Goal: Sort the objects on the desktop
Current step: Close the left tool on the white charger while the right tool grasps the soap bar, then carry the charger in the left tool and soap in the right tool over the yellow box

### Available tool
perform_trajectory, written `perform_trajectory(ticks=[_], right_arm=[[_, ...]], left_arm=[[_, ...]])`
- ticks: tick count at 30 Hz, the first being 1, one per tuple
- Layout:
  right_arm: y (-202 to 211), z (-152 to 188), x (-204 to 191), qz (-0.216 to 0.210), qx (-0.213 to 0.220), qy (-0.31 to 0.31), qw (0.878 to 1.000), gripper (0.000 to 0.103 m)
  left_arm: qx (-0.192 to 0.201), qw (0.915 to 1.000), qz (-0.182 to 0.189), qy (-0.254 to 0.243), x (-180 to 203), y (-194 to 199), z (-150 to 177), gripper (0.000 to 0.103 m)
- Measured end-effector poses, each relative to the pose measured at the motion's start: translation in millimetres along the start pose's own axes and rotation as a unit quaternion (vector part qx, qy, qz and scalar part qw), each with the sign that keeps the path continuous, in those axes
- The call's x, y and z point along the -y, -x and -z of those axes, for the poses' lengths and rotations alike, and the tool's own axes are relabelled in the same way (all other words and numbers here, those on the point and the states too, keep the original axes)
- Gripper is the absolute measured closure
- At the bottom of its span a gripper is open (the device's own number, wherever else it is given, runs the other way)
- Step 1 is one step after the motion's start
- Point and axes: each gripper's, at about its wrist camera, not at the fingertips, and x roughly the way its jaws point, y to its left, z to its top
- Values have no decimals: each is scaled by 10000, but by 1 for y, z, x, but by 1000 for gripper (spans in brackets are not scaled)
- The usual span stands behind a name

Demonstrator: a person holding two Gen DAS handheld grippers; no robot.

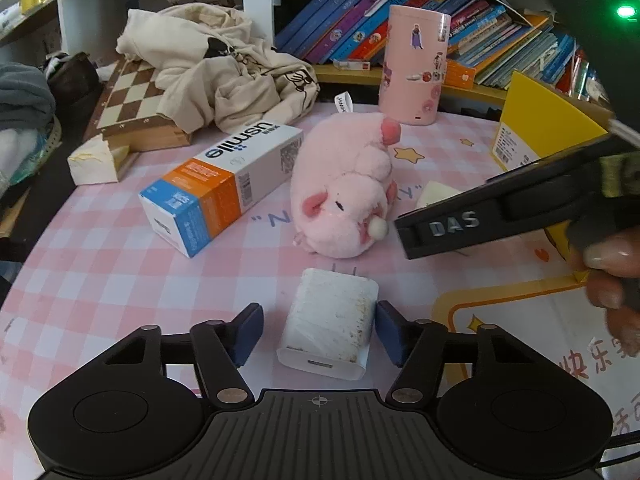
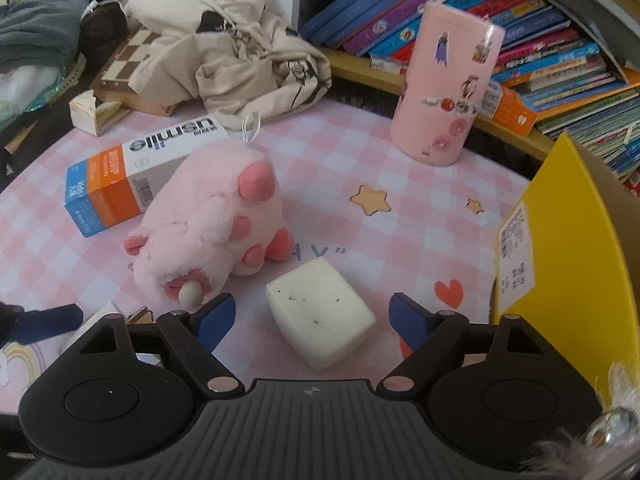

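Nearest you, your left gripper (image 1: 318, 330) straddles the white plug-in wall charger (image 1: 329, 320) lying flat on the pink-and-white checked desk mat (image 1: 100, 280), prongs toward 12 o'clock. The blue pad at 3 o'clock sits right at the charger's edge, though you cannot tell if it actually touches; the pad at 9 o'clock stands clear, so the jaws are about half spread and not clamped. The charger's near face is partly cut off by the gripper body.

Your right gripper (image 2: 310, 316) brackets the cream-white rubbery block (image 2: 322, 314), speckled with dark flecks, with a gap on both sides: moderately wide, holding nothing. Its black body crosses the left view at 3 o'clock and hides most of that block; your fingers (image 1: 608, 280) show only in part there.

Farther out, at 12 o'clock, lies the fluffy pink plush animal (image 1: 344, 196) on its side, its face hard to read. At 10 o'clock lies the white, orange and blue cardboard toothbrush box (image 1: 224, 184). The yellow cardboard box (image 2: 572, 248) at 3 o'clock is cut off by the frame edge. Beyond stand the pink cylindrical sticker-covered container (image 1: 414, 64), the wooden chessboard (image 1: 132, 104) half buried under beige crumpled cloth (image 1: 216, 64), and slanting books (image 2: 480, 12) with unreadable spines.
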Motion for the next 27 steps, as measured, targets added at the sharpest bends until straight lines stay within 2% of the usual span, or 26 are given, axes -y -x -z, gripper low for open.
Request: perform_trajectory(ticks=[2,5,6,8,11,16,27], right_arm=[[-6,1,2,-24,-117,-102,9999,24],[-13,3,7,-87,-238,-262,9993,35],[-13,3,8,-97,-232,-288,9993,37],[-11,3,9,-26,-201,-267,9994,49],[-6,3,13,-169,-199,-349,9990,55],[12,8,12,-393,-93,-348,9986,58],[66,31,12,-764,69,-148,9969,58]], left_arm=[[-18,10000,40,-9,0,0,1,48],[-8,10000,65,0,0,0,2,51],[6,10000,64,-2,0,0,2,53],[5,10000,72,9,-1,0,2,59],[-70,9999,134,69,-3,1,0,60],[-135,9990,344,269,-8,10,-1,61],[83,9965,472,688,-23,53,3,61]])
